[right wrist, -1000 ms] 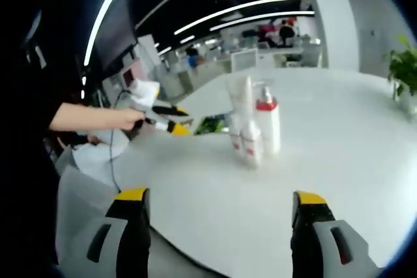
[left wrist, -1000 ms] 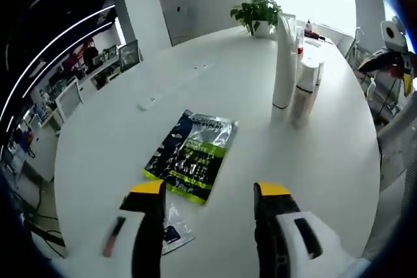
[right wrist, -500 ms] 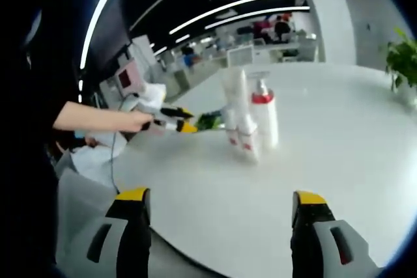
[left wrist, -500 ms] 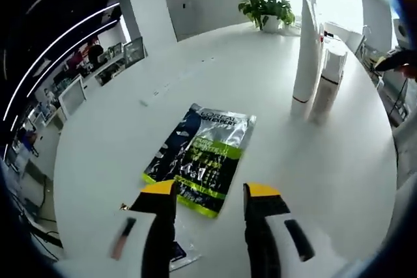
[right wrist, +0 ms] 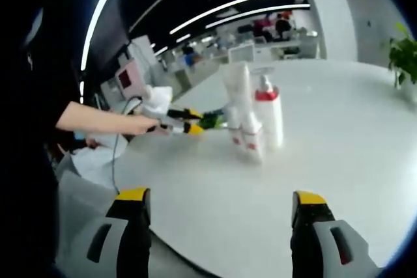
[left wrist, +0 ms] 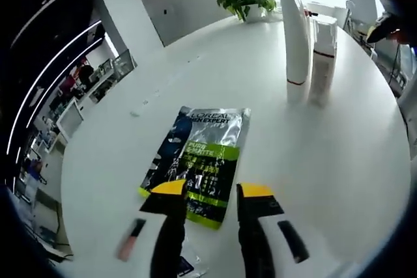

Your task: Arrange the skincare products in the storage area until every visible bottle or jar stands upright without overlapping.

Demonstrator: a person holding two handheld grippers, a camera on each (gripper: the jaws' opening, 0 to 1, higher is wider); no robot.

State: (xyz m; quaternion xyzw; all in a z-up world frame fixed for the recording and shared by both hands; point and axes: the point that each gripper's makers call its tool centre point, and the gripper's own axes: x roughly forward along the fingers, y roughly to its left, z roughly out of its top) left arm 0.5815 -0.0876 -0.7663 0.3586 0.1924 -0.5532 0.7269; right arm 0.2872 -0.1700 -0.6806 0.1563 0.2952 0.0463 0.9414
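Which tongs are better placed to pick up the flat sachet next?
Left. The left tongs hover open right at the sachet, jaws astride its near edge. The right tongs hang open, well short of the bottles.

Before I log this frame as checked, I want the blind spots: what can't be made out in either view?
- Small packet, left gripper view: hidden largely behind the left gripper and cut by the bottom edge.
- White bottles, right gripper view: blurred, and they overlap, so their count and labels are unreadable.
- Green sachet, left gripper view: small print is too fine to read.
- Tall tube, left gripper view: top cut off.
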